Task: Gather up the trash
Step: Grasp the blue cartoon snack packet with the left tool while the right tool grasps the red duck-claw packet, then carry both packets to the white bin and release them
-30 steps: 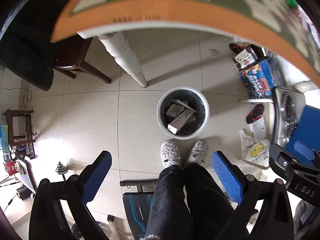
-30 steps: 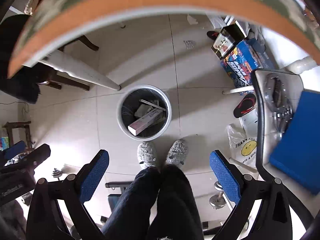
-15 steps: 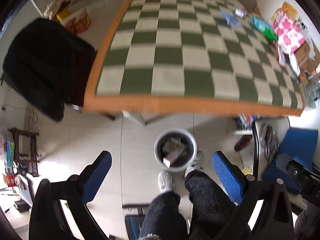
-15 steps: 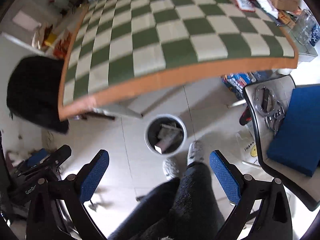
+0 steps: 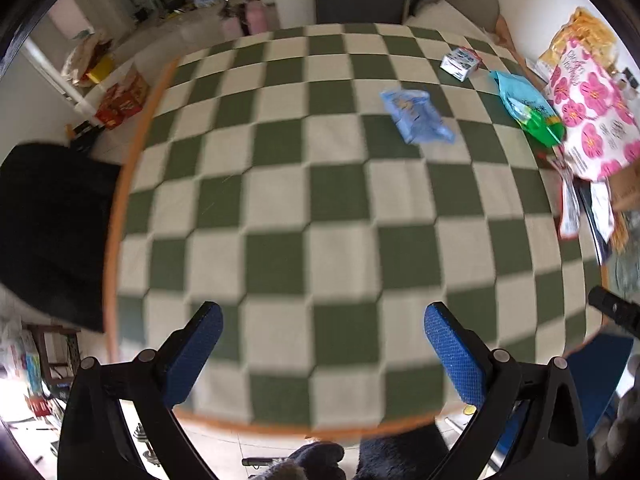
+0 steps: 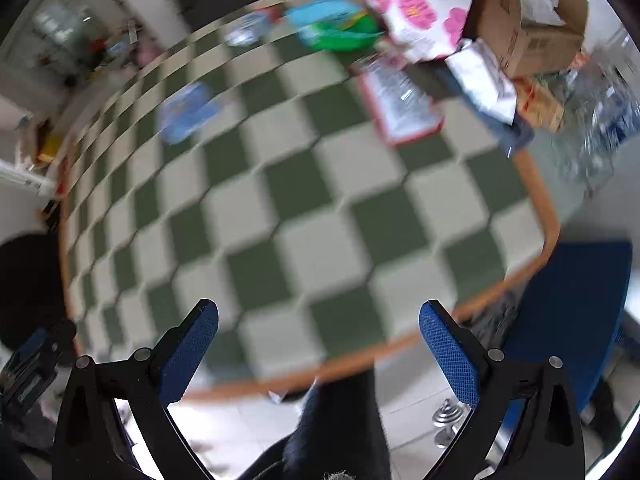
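A crumpled blue wrapper (image 5: 416,120) (image 6: 188,112) lies on the green-and-cream checkered table (image 5: 320,220) (image 6: 304,208), far from both grippers. A small white carton (image 5: 460,63) stands behind it. A turquoise and green packet (image 5: 528,108) (image 6: 336,26) lies at the far right, next to a white bag with pink flowers (image 5: 592,120) (image 6: 416,4). My left gripper (image 5: 322,350) hangs open over the table's near edge, nothing between its fingers. My right gripper (image 6: 318,350) is open too, over the near right corner, empty. The right wrist view is blurred.
A cardboard box (image 6: 528,28), papers and a red-edged packet (image 6: 400,104) crowd the table's right side. A black garment on a chair (image 5: 52,232) is at the left. A blue chair seat (image 6: 572,312) stands at the right. The person's dark trousers (image 6: 340,432) show below.
Both grippers have swung up from the floor bin to the tabletop. The bin with its cartons has left both views; the table's trash now shows ahead. Both stay open.
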`<move>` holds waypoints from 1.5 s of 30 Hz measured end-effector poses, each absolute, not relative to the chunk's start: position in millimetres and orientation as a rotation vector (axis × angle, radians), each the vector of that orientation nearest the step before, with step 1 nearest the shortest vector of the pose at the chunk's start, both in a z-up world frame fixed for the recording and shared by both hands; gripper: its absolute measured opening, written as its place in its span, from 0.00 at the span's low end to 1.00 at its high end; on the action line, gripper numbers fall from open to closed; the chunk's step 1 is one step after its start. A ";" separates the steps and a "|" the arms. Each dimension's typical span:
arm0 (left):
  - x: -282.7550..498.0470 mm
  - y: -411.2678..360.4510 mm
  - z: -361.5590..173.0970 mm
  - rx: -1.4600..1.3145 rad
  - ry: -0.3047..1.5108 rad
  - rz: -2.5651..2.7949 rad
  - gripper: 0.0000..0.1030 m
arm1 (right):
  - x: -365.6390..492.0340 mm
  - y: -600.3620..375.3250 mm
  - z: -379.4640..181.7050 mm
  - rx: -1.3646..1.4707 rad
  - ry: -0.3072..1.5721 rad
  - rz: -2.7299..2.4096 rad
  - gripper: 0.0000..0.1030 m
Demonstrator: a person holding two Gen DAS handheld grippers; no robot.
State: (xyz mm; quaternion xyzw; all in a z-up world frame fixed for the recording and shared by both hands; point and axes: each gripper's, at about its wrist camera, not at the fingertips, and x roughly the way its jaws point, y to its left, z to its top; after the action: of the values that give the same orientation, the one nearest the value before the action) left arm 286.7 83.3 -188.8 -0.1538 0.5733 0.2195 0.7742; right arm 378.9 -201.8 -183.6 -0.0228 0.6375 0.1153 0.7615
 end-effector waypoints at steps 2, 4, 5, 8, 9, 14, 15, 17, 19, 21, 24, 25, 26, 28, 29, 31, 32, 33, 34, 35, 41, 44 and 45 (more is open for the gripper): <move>331.6 89.2 -198.1 -0.328 1.279 0.479 1.00 | 437.1 -210.7 -198.0 -0.059 1.397 0.198 0.99; 370.9 96.3 -206.0 -0.336 1.300 0.484 1.00 | 484.0 -218.0 -213.4 -0.063 1.419 0.158 0.99; 387.1 99.1 -209.9 -0.338 1.308 0.488 1.00 | 508.9 -220.7 -223.1 -0.067 1.434 0.143 0.99; 438.0 108.4 -227.4 -0.350 1.340 0.493 1.00 | 562.6 -223.4 -251.3 -0.089 1.458 0.108 0.99; 451.3 111.4 -233.4 -0.358 1.354 0.492 0.99 | 575.1 -223.6 -258.9 -0.090 1.466 0.100 0.99; 499.8 123.8 -260.5 -0.438 1.402 0.470 0.99 | 622.7 -218.9 -291.5 -0.065 1.514 0.083 0.99; 506.8 124.9 -264.5 -0.456 1.407 0.461 0.99 | 628.2 -218.1 -295.5 -0.059 1.519 0.080 0.99; 518.9 125.7 -272.8 -0.478 1.425 0.448 0.99 | 637.2 -215.9 -301.6 -0.050 1.523 0.077 0.98; 527.3 125.6 -280.5 -0.488 1.440 0.438 0.99 | 644.2 -213.9 -306.5 -0.042 1.520 0.070 0.96; 532.8 125.7 -287.6 -0.486 1.453 0.440 0.97 | 648.6 -211.2 -309.4 -0.030 1.517 0.073 0.84; 534.1 124.8 -292.8 -0.473 1.463 0.440 0.74 | 651.6 -202.9 -309.7 -0.065 1.490 0.047 0.74; 533.2 124.1 -293.0 -0.474 1.460 0.435 0.72 | 651.5 -199.4 -308.7 -0.074 1.481 0.045 0.69; 532.1 123.0 -291.9 -0.467 1.453 0.436 0.71 | 651.3 -196.8 -308.7 -0.082 1.476 0.048 0.68; 527.5 120.0 -288.2 -0.455 1.437 0.430 0.62 | 649.9 -193.1 -308.4 -0.090 1.470 0.062 0.64; 525.6 118.1 -286.8 -0.453 1.434 0.429 0.60 | 648.2 -190.5 -308.5 -0.091 1.471 0.070 0.64; 518.3 114.1 -282.3 -0.455 1.426 0.424 0.59 | 644.4 -186.5 -308.6 -0.099 1.475 0.091 0.63; 514.8 112.5 -279.7 -0.451 1.421 0.425 0.59 | 642.5 -184.1 -307.9 -0.102 1.473 0.100 0.62; 511.0 109.8 -275.8 -0.441 1.414 0.425 0.59 | 641.2 -183.1 -306.9 -0.106 1.472 0.107 0.62; 508.1 107.8 -272.7 -0.433 1.408 0.424 0.59 | 642.9 -186.4 -306.1 -0.106 1.469 0.114 0.62; 504.1 105.3 -268.7 -0.426 1.399 0.423 0.59 | 640.4 -184.7 -304.5 -0.107 1.465 0.122 0.62; 479.2 87.6 -246.5 -0.401 1.363 0.408 0.56 | 620.8 -180.9 -294.3 -0.132 1.437 0.177 0.61; 464.4 77.7 -233.8 -0.405 1.342 0.403 0.56 | 607.2 -173.2 -288.2 -0.147 1.421 0.212 0.61; 459.6 77.1 -229.6 -0.409 1.335 0.401 0.56 | 601.8 -169.9 -285.3 -0.149 1.415 0.220 0.61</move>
State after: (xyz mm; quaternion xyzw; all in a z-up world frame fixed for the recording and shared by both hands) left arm 459.6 77.1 -229.6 -0.1871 0.6103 0.1832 0.7477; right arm 601.8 -169.9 -285.3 -0.0684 0.6479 0.1007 0.7519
